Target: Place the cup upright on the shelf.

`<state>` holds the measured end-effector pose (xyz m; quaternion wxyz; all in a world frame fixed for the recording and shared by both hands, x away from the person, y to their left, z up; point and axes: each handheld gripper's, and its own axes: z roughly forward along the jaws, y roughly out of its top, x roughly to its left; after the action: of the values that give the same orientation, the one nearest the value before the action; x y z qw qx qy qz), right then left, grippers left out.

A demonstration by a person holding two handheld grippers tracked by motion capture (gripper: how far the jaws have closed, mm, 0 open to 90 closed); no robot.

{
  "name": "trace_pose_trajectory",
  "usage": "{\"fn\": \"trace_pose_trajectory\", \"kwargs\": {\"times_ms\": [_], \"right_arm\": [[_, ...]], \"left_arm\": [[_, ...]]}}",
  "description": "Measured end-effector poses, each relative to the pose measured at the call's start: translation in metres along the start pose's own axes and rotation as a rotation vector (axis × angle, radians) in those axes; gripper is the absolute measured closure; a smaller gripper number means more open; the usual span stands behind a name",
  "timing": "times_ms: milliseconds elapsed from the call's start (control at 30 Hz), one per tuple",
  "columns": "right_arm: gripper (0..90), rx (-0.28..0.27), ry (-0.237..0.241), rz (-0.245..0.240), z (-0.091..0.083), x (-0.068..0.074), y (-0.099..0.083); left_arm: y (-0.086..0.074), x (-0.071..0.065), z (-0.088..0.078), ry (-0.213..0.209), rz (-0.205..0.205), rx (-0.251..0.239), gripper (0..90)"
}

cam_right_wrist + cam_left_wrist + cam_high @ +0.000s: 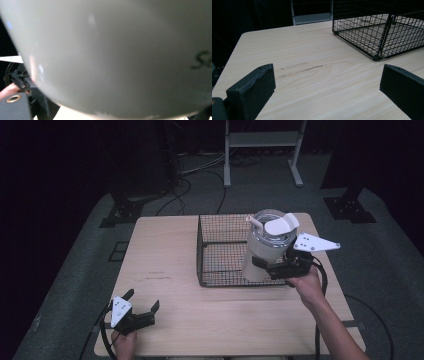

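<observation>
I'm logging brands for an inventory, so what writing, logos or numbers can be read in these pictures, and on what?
Tumbler, held by the right hand-held gripper: dark lettering at the picture's right edge, cut off and blurred; only a first letter like "S" shows.
Table, wire basket, left hand-held gripper: no text.

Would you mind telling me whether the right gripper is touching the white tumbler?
Touching. In the high view the right gripper clamps the white tumbler at its side, holding it above the wire basket.

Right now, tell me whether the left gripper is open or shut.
Open: the left gripper has its jaws spread wide apart over bare table.
</observation>
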<state>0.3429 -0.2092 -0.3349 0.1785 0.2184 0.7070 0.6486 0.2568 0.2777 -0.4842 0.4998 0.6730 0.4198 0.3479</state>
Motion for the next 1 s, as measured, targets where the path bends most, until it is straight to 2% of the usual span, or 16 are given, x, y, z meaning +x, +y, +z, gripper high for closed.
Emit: {"fn": "trace_pose_trajectory", "kwargs": {"times_ms": [400,600,900,1000], "right_arm": [[8.2,0.022,0.002,-0.025,0.034,-0.019,0.017],[8.2,0.028,0.013,-0.021,0.058,-0.032,0.024],[8.1,0.02,0.023,-0.008,0.086,-0.05,0.023],[8.1,0.046,0.039,-0.023,0.097,-0.055,0.02]], "left_arm": [[0.0,0.0,0.0,-0.002,-0.003,-0.004,0.0],[0.0,0.001,0.0,-0.006,0.0,-0.002,0.0],[0.0,0.001,0.0,-0.008,-0.008,-0.006,0.0],[0.0,0.001,-0.001,-0.008,-0.008,-0.006,0.0]]}}
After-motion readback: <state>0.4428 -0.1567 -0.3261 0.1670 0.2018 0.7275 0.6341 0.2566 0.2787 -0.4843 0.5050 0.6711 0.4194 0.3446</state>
